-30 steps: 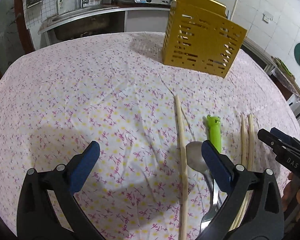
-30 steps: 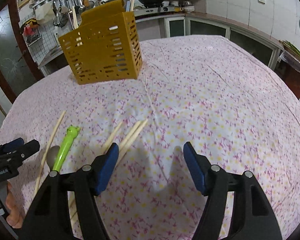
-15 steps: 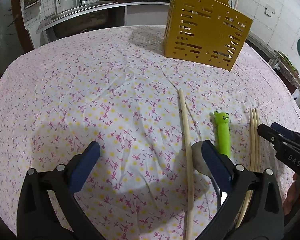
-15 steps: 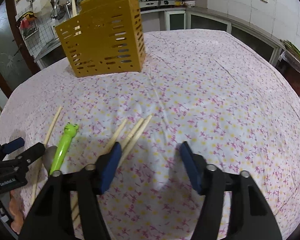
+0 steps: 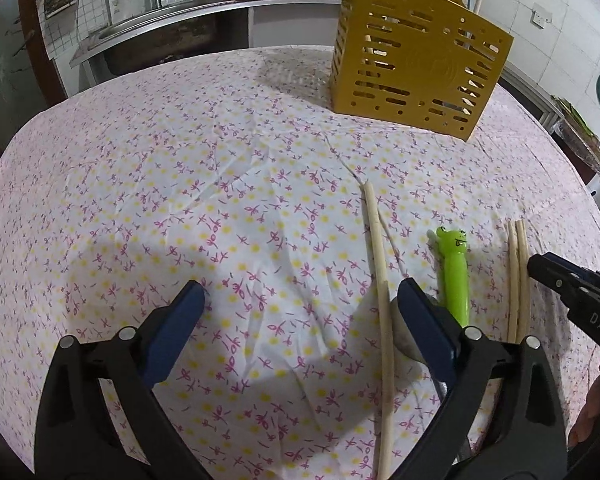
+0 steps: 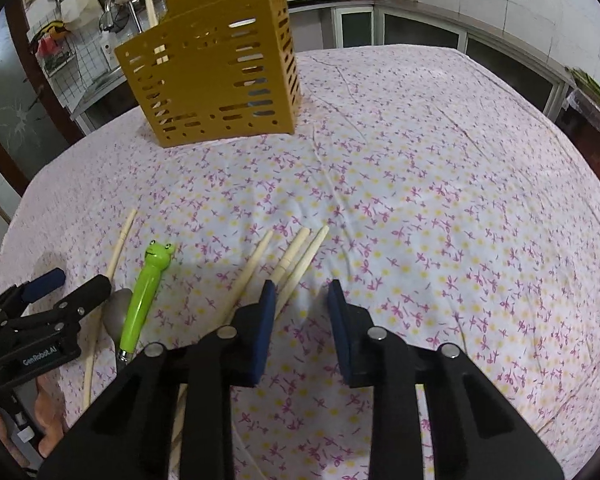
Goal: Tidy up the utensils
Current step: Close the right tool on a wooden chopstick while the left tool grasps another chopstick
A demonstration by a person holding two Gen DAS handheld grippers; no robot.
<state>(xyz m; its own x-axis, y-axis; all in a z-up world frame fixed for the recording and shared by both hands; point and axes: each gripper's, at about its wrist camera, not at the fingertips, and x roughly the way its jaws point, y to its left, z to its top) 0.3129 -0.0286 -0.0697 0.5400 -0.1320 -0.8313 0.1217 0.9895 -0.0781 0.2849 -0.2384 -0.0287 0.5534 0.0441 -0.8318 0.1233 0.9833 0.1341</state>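
Nearest the right wrist camera, the right claw (image 6: 300, 300) hangs low over the floral-clothed bench (image 6: 440, 200), its blue pads narrowing with only cloth between them; the chopsticks lie just left of its left pad, so it seems to be lining up rather than gripping. The left claw (image 5: 300, 308) is spread wide and holds nothing, poised over bare cloth with a single pale wooden chopstick (image 5: 380, 280) lying just inside its right pad, probably the piece it means to take.

Just beyond the fingers the loose utensils lie side by side, all with their long axes running roughly away from the person toward the holder. A bundle of three pale wooden chopsticks (image 6: 296, 256) fans slightly, tips pointing away. Left of it, a green frog-headed handle (image 6: 148, 292) points its head away, and a grey metal spoon bowl (image 6: 118, 312) sits beside its near end; whether the two are one piece I cannot tell, as the claw hides the join.

Well beyond stands the mustard-yellow slotted plastic utensil holder (image 6: 216, 80), upright near the bench's far edge, with a few sticks already rising from it.
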